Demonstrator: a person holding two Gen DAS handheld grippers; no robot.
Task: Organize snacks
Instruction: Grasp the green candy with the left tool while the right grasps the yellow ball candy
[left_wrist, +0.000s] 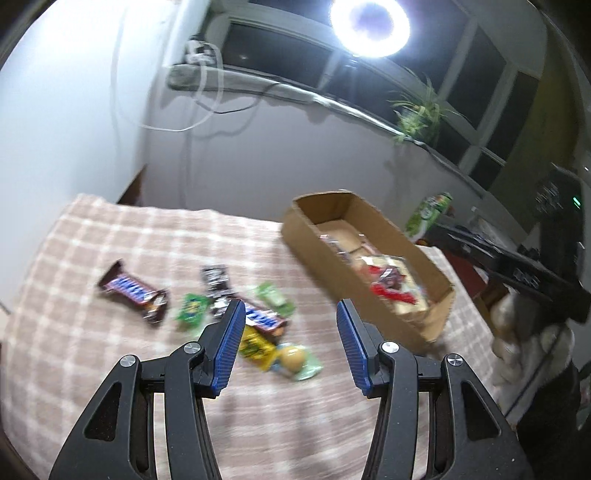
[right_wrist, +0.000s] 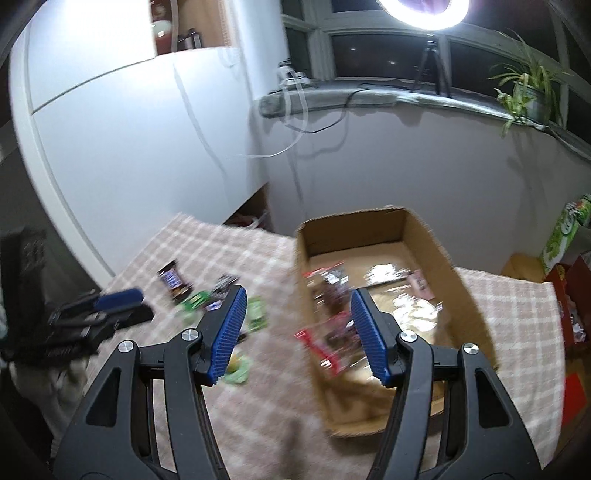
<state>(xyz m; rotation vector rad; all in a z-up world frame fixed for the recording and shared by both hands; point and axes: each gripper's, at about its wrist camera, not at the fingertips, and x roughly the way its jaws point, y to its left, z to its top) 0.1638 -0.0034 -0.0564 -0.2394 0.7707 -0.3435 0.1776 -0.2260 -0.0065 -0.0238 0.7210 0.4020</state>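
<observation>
Sorting is being carried on w/ both claws gaping wide, nothing gripped: left claw (left_wrist: 290, 314) over loose snacks (left_wrist: 258, 325) on desk (left_wrist: 92, 236); right claw (right_wrist: 297, 301) at box (right_wrist: 369, 225). Next pick is being judged: lower, close on one.

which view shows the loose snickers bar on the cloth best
Left wrist view: the Snickers bar lies whole and unobstructed on the checked cloth, logo readable. In the right wrist view it is small, distant and blurred.

Bare worktop (left_wrist: 110, 369) is left open near the loose snacks (left_wrist: 236, 314); passage rightward is blocked by the cardboard box (left_wrist: 321, 254) walls.
</observation>
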